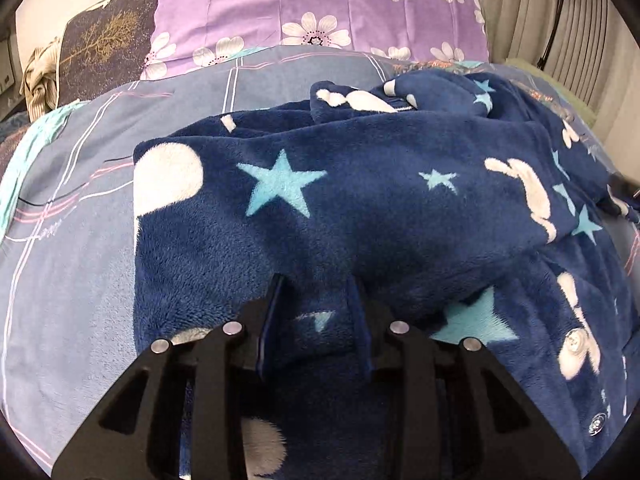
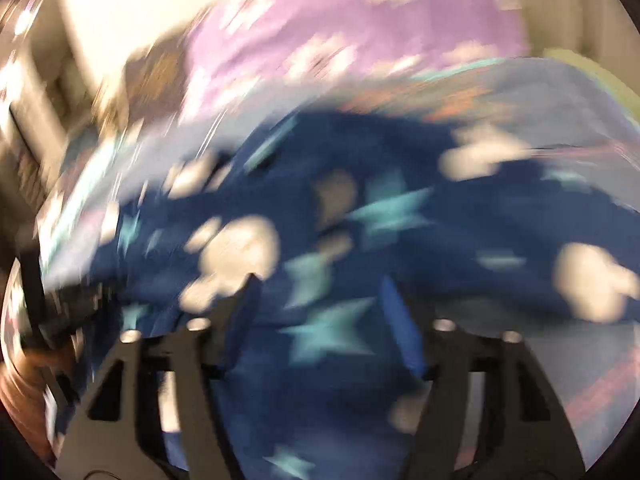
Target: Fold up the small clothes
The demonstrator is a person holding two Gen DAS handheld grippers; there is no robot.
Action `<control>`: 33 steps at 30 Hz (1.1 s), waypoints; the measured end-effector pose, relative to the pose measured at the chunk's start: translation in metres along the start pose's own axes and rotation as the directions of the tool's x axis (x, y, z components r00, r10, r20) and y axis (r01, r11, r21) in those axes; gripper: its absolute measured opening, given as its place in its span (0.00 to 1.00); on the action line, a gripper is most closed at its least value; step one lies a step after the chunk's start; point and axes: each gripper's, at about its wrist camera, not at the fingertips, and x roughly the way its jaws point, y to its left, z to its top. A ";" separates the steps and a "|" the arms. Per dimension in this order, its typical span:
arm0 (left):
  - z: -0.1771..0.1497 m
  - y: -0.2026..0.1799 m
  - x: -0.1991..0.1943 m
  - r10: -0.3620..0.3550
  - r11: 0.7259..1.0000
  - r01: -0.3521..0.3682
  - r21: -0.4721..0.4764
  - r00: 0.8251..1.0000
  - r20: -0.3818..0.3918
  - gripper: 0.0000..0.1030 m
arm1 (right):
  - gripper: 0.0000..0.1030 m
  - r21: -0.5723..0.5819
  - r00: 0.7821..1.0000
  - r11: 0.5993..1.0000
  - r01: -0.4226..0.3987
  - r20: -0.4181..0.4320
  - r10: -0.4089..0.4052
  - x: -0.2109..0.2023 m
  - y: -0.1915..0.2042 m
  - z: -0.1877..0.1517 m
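A navy fleece garment [image 1: 360,208] with light blue stars, white rabbits and buttons lies rumpled on the bed. My left gripper [image 1: 316,320] sits low over its near edge, its jaws a hand-width apart with a fold of fleece between them, not pinched. In the right wrist view the picture is smeared by motion. My right gripper [image 2: 320,320] is open wide above the same garment [image 2: 400,232], with fleece under and between its fingers. The left gripper's black body [image 2: 52,312] shows at the far left of that view.
The garment lies on a blue-grey checked bedsheet [image 1: 80,208]. A purple flowered quilt [image 1: 312,12] and a dark pillow [image 1: 104,44] lie at the bed's far end. A pale curtain [image 1: 560,40] hangs at the right.
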 end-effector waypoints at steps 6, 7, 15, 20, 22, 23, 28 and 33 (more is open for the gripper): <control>-0.002 -0.003 0.001 0.022 1.000 -0.022 0.016 1.000 0.003 0.33 | 0.56 0.624 0.969 0.762 0.173 0.028 -0.244 -0.079 -0.214 -0.026; -0.002 -0.004 0.001 0.025 1.000 -0.025 0.018 1.000 0.005 0.33 | 0.55 0.672 0.969 0.722 0.164 0.026 -0.245 -0.083 -0.233 -0.033; -0.003 -0.001 0.000 0.014 1.000 -0.014 0.008 1.000 0.009 0.33 | 0.36 0.751 0.969 0.655 0.084 0.092 -0.230 -0.063 -0.282 -0.016; -0.004 0.002 -0.001 0.004 1.000 -0.004 -0.001 1.000 0.013 0.33 | 0.09 0.632 0.981 0.773 -0.044 0.175 -0.087 -0.053 -0.218 0.039; -0.004 0.002 -0.001 0.004 1.000 -0.004 -0.001 1.000 0.014 0.33 | 0.09 0.520 0.979 0.847 -0.108 0.206 -0.001 -0.051 -0.162 0.057; -0.004 0.002 -0.001 0.004 1.000 -0.004 -0.001 1.000 0.014 0.33 | 0.09 0.438 0.973 0.883 -0.170 0.215 0.081 -0.046 -0.123 0.069; -0.005 0.005 -0.002 -0.009 1.000 0.009 -0.011 1.000 0.018 0.33 | 0.09 0.150 0.918 0.905 -0.397 0.075 0.390 -0.001 0.032 0.080; -0.002 0.011 -0.010 -0.056 0.997 0.057 -0.048 0.998 0.032 0.34 | 0.09 0.031 0.892 0.905 -0.424 -0.159 0.424 0.068 0.121 0.040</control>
